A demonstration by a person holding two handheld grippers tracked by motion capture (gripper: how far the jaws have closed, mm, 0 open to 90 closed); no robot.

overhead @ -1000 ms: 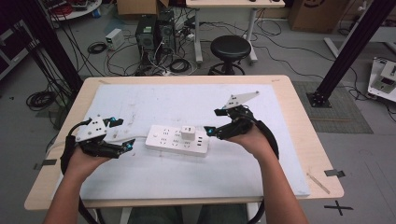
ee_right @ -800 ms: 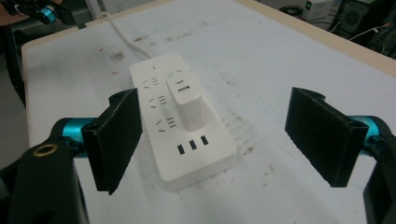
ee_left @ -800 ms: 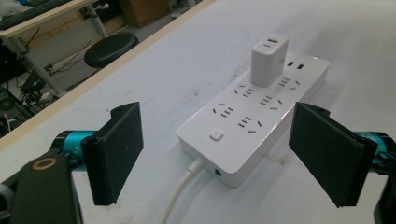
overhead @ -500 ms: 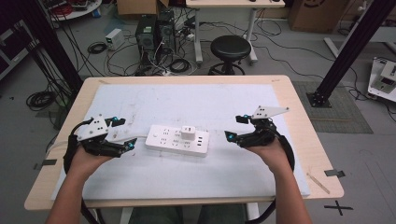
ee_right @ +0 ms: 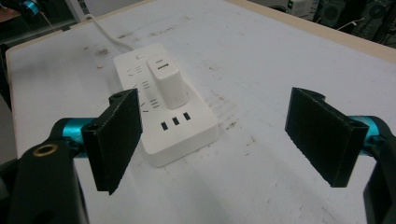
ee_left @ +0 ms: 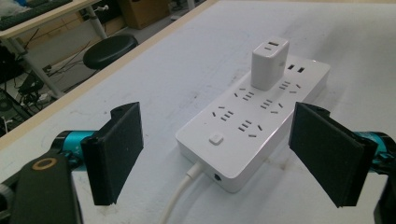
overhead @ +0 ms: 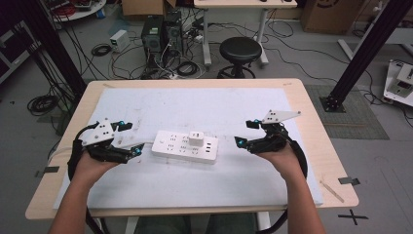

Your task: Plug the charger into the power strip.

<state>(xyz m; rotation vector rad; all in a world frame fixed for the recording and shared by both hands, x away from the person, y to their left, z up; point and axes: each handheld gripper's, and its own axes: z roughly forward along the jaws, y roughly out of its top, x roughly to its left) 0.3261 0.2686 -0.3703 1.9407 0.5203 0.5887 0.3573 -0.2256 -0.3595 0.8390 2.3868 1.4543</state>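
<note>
Jaws wide apart, power strip [ee_left: 254,128] button facing left gripper [overhead: 128,138].

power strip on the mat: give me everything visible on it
The power strip is a flat white block that looks like plastic, with rounded corners, lying flat near the middle of the white mat. Its top carries rows of sockets, three USB ports at one end and a square button at the other, where a white cord leaves it. A white charger stands plugged into it. The left gripper and right gripper flank it, open, touching nothing.
</note>
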